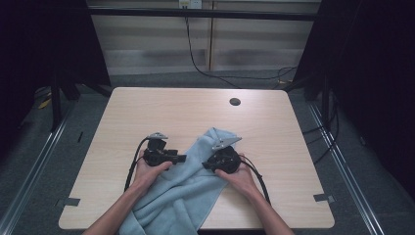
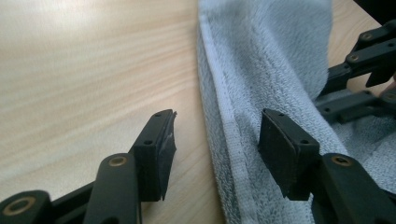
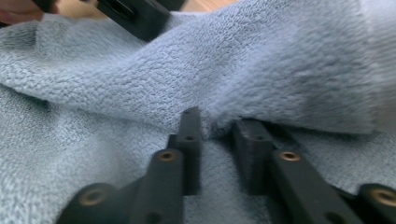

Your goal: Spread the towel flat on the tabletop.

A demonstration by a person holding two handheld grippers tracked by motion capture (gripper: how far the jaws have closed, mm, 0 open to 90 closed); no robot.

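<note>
— How many towels?
— One blue towel [image 1: 183, 183], as far as the folds let me tell.
— Grippers?
— Two, a left gripper [image 1: 180, 158] and a right gripper [image 1: 206, 166], on one table [image 1: 195, 110].

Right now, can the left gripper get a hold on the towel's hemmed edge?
Probably yes. The left gripper is open, and the towel's hemmed edge already runs up between its jaws, one jaw over bare table, the other over the cloth. Nothing lies between them, so closing should catch it.
</note>
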